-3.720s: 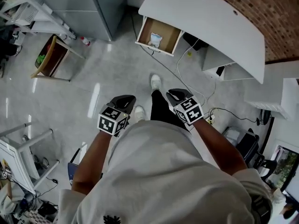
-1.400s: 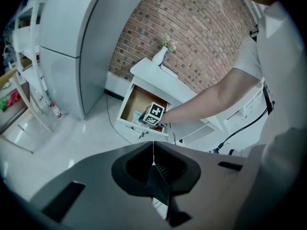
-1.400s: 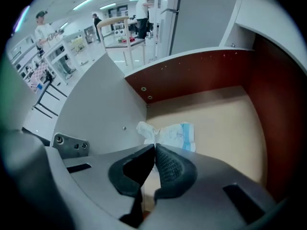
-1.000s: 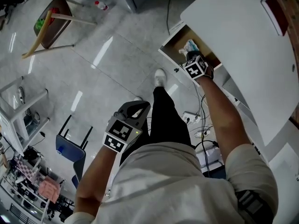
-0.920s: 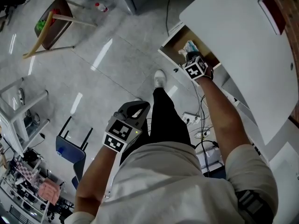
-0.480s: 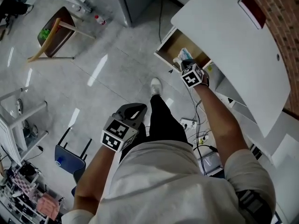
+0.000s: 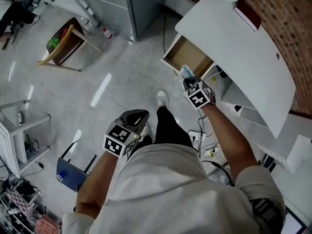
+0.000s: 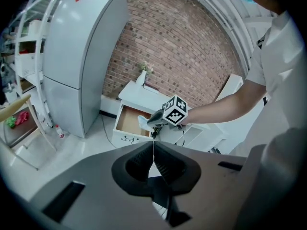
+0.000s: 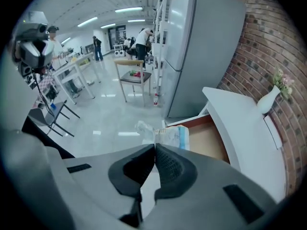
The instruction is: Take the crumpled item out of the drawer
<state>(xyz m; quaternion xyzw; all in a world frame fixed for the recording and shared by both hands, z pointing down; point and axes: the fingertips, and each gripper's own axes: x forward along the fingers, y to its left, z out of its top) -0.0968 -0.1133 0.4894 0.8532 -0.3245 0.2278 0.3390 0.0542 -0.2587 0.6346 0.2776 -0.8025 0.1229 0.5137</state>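
Note:
A crumpled white and blue packet (image 7: 185,72) (image 9: 166,133) hangs just past the front edge of the open wooden drawer (image 7: 182,52) (image 9: 209,141), lifted clear of its bottom. My right gripper (image 7: 188,80) (image 9: 154,145) is shut on the packet's near end. From the left gripper view the right gripper (image 8: 155,122) and the packet (image 8: 143,121) show in front of the drawer (image 8: 126,120). The left gripper (image 7: 136,116) (image 8: 153,146) is shut on nothing, low by the person's waist, far from the drawer.
The drawer belongs to a white desk (image 7: 235,42) against a brick wall, with a vase (image 9: 266,100) on top. A grey cabinet (image 7: 141,3) stands to the desk's left, a wooden chair (image 7: 60,45) further left. Cables (image 7: 205,141) lie on the floor under the desk.
My right gripper has drawn back out of the drawer with the crumpled packet, which now hangs outside the drawer's front. The left gripper has stayed shut by the waist.

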